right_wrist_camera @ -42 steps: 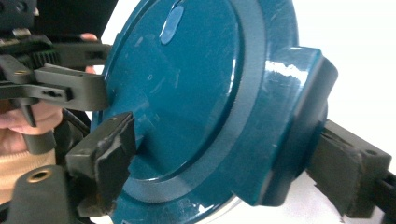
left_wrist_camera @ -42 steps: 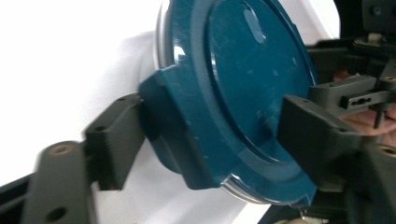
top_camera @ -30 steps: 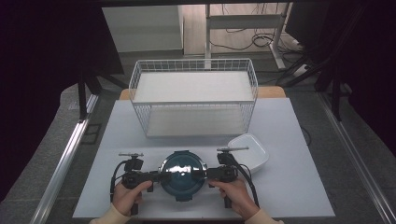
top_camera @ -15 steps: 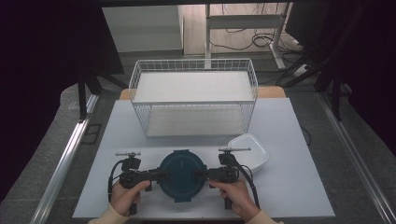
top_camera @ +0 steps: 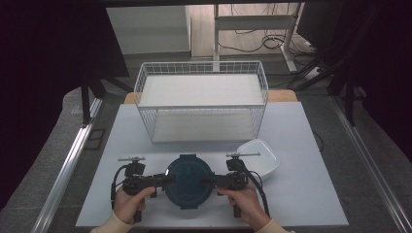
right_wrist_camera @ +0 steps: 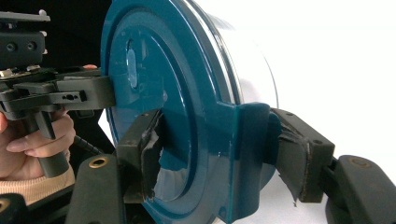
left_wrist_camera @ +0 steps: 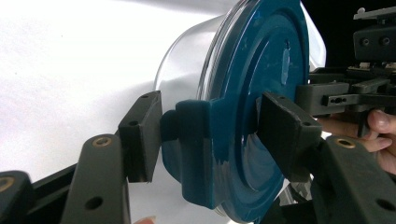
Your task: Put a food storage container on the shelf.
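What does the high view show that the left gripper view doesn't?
High view alone: the wire basket behind, the white dish to the right, and the table. Left gripper view alone: the left gripper pads pressing a lid latch, and the clear bowl wall. Both: the blue lid, the right gripper.

We've got both forearms coming in low, hands side by side, the left gripper (top_camera: 163, 180) and right gripper (top_camera: 208, 181) pointing inward at each other. Both sets of jaws have just been closing and now clamp something between the pads.
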The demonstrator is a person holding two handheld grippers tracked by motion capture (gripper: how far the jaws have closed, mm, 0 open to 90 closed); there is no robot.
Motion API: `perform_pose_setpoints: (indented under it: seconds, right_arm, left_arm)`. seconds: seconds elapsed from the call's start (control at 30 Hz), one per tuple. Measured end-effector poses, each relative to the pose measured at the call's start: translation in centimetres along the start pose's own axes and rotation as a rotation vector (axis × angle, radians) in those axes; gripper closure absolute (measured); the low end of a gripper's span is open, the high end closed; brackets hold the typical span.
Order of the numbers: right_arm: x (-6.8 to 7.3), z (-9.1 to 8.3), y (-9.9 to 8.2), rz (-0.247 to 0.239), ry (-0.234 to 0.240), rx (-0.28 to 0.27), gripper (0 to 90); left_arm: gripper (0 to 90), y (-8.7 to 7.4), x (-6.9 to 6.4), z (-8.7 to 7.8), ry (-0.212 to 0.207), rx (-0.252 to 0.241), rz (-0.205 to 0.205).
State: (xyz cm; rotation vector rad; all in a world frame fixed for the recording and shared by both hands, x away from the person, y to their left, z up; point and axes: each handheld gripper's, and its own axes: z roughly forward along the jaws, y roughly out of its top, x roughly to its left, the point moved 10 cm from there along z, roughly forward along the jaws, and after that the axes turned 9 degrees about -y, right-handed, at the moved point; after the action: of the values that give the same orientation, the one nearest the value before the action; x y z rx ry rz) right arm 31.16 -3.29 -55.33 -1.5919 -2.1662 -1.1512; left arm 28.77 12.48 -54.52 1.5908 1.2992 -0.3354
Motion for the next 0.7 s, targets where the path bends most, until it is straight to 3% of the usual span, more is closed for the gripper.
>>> perform_pose_setpoints:
  seconds: [0.47, 0.7]
  right_arm:
    - [0.7, -1.2, 0.8, -0.066, -0.023, -0.036, 36.8]
    - [0.7, -1.6, 1.1, -0.075, -0.024, -0.047, 36.8]
  left_arm:
    - [41.8, 0.4, -0.9, -0.3, -0.021, -0.011, 0.018]
    - [41.8, 0.8, -1.3, -0.2, -0.022, -0.012, 0.031]
